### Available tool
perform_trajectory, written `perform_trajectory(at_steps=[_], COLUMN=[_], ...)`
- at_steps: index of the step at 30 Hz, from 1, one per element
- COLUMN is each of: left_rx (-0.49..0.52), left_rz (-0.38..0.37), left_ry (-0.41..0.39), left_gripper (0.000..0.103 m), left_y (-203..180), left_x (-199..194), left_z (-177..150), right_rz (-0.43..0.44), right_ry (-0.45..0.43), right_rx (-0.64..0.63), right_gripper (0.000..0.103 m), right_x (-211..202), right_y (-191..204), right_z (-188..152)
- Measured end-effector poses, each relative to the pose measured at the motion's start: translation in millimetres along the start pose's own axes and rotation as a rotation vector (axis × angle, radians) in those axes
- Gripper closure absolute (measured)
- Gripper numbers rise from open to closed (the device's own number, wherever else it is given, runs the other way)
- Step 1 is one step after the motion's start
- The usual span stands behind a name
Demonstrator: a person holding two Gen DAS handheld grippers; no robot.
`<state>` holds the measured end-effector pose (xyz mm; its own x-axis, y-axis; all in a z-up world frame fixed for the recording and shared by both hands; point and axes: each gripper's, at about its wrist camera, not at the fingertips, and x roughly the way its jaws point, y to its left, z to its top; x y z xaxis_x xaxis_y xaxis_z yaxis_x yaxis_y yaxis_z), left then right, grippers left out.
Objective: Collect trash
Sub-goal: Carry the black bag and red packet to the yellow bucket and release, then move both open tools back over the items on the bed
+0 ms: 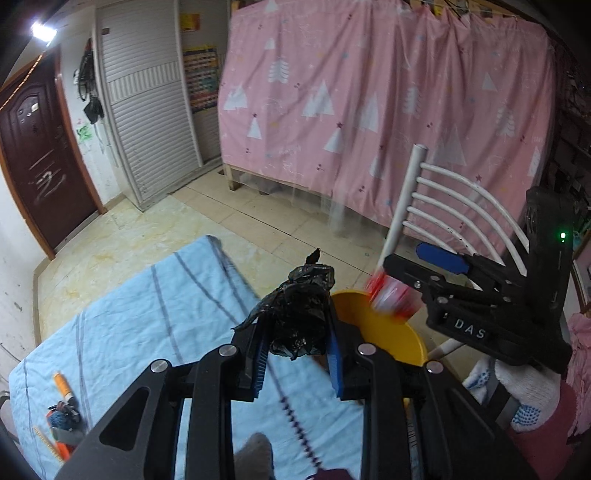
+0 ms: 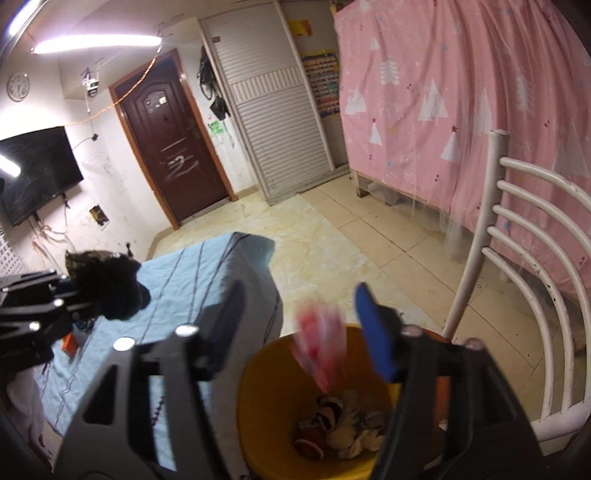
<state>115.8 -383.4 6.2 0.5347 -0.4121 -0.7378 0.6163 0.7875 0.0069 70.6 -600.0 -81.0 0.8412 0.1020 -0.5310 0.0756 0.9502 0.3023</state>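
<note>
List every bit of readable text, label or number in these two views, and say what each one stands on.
"DAS": white letters on the black body of the right tongs, seen from the left wrist.
Yellow notice above the wardrobe: too blurred to read.
Colourful chart on the wall: too small to read.
Wall clock numerals: too small to read.

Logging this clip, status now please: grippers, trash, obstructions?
Left gripper shut on black bag. Right gripper open, red-white wrapper dropping toward yellow bin. Nothing blocking the bin.
</note>
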Motion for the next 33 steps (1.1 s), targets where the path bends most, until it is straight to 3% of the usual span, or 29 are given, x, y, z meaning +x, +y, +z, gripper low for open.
perform_trajectory(at_steps=[8, 10, 12, 15, 23, 33], left_rx=[0.016, 0.018, 0.023, 0.023, -0.017, -0.115], left_rz=[-0.07, -0.083, -0.094, -0.095, -0.083, -0.028], left_ry=[0.044, 0.051, 0.048, 0.039, 0.013, -0.036], left_gripper=[0.081, 0.075, 0.056, 0.044, 0.042, 0.041], left_y=[-30, -36, -39, -38, -14, 47], left_x=[26, 30, 30, 27, 10, -21], left_z=[7, 9, 9, 8, 3, -15], right_rz=[-0.009, -0.011, -0.01, -0.01, 0.009, 0.054], right_ry=[-0.075, -0.088, -0.096, -0.095, -0.073, -0.036], right_rx=[0.093, 0.109, 0.118, 0.117, 0.07, -0.019], right_gripper=[0.041, 0.041, 0.041, 0.041, 0.04, 0.038], right_x=[-20, -25, -29, -28, -24, -6], right_y=[-30, -33, -34, -34, -9, 41], right_z=[4, 5, 5, 6, 7, 13])
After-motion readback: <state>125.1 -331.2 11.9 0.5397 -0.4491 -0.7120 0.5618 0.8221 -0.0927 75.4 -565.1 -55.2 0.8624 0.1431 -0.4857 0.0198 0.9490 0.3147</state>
